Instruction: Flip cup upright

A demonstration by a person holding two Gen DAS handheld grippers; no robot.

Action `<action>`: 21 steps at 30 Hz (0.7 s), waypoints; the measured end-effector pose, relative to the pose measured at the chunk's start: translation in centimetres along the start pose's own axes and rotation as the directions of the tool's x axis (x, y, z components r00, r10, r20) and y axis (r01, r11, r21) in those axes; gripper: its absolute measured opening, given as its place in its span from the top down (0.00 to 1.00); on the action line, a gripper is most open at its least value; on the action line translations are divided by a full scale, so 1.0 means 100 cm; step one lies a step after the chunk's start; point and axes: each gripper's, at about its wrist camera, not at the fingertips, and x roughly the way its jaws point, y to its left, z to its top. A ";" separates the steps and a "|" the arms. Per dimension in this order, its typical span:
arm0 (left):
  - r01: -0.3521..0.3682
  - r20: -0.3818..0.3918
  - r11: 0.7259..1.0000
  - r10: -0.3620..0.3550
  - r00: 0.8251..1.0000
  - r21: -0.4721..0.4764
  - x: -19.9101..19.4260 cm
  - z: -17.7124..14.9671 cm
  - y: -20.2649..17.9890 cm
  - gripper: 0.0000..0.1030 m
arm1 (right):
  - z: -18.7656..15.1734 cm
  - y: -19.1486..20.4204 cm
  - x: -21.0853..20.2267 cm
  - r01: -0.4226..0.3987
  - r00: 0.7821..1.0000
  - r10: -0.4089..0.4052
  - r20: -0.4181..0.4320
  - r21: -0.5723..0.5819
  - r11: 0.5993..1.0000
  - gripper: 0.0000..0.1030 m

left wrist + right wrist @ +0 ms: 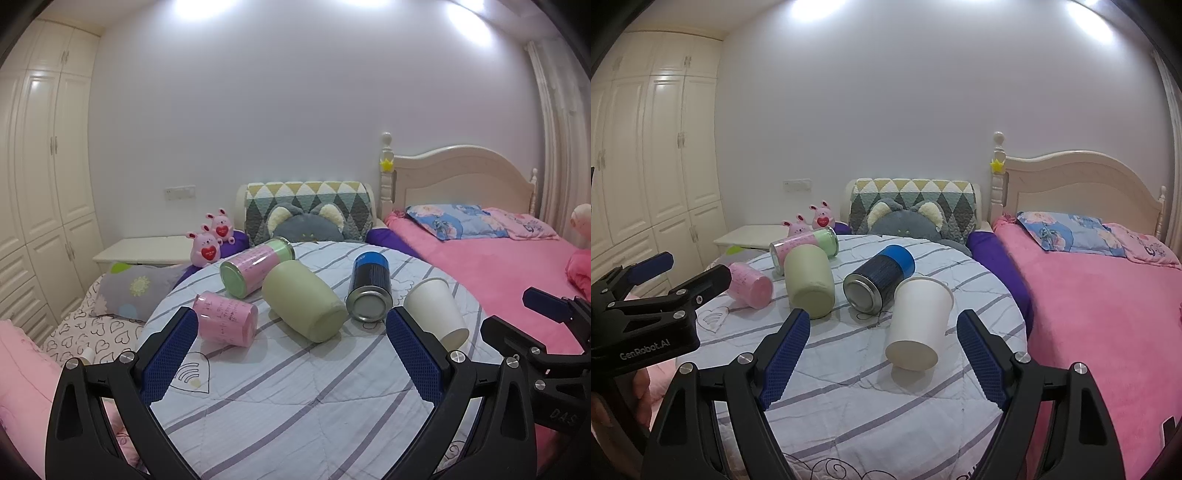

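Observation:
Several cups and cans lie on their sides on a round striped table: a white paper cup, a pale green cup, a pink cup, a dark blue can and a pink-green can. My left gripper is open and empty, in front of the green cup. My right gripper is open and empty, with the white cup lying between its fingers' line and just beyond.
A pink bed lies to the right of the table. Pillows, a grey plush and pink bunny toys sit behind it. A white wardrobe stands left. Each gripper shows in the other's view: right gripper, left gripper.

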 end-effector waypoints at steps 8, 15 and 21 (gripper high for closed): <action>0.000 -0.014 1.000 0.000 1.000 -0.002 0.002 -0.001 0.002 0.00 | 0.000 -0.001 0.001 -0.001 1.000 0.001 -0.004 0.004 1.000 0.19; -0.015 -0.033 1.000 0.015 0.999 -0.014 0.009 0.006 0.014 0.00 | 0.011 0.003 0.009 -0.016 1.000 0.016 -0.022 0.000 1.000 0.19; -0.040 -0.063 0.998 0.037 0.997 -0.041 0.019 0.010 0.033 0.00 | 0.024 0.017 0.022 -0.048 0.997 0.046 -0.059 -0.030 0.998 0.19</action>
